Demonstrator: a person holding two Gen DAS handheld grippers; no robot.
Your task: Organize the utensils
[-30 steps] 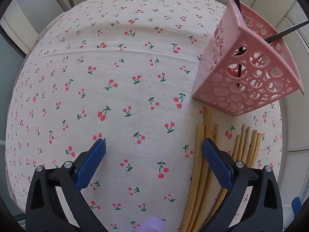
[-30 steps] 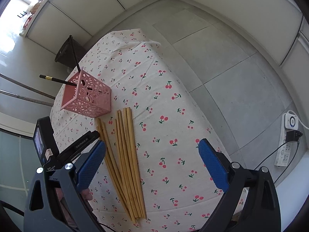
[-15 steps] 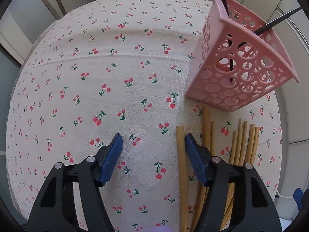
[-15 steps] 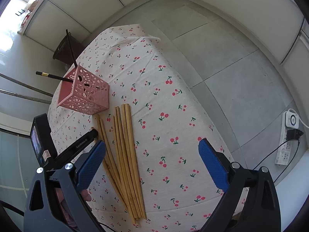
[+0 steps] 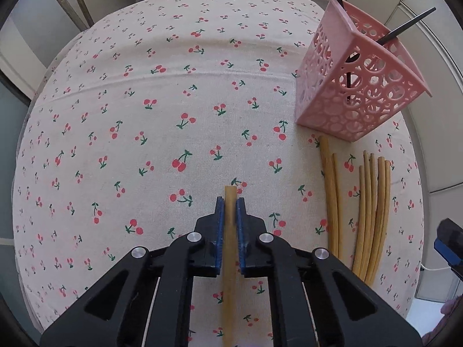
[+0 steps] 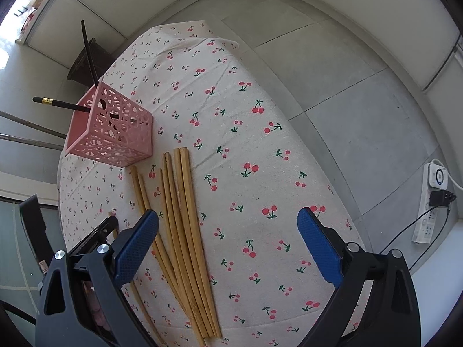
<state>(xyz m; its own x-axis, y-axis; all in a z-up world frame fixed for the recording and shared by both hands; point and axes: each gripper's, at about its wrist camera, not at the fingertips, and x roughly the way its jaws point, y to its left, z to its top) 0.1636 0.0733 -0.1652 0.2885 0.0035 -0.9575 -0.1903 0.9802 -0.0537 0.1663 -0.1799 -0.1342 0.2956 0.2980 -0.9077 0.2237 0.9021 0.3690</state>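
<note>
left gripper (image 5: 230, 212) went from wide to clamped on one chopstick (image 5: 230, 202), pulled off the pile (image 5: 370, 208). right gripper (image 6: 228, 245) wide, holding nothing. chopstick's rear end cut off.

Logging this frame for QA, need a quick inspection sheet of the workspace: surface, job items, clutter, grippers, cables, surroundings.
Surface: table under cherry-print cloth, creased across.
Job's things: pink basket holding two black chopsticks; wooden chopsticks lying loose beside it.
Clutter: nothing seen.
Grippers: left gripper shut on one wooden chopstick; right gripper open, holding nothing, above the cloth.
Cables: power strip with a plugged adapter and leads on the floor.
Surroundings: grey tiled floor, dark stool behind the table.
</note>
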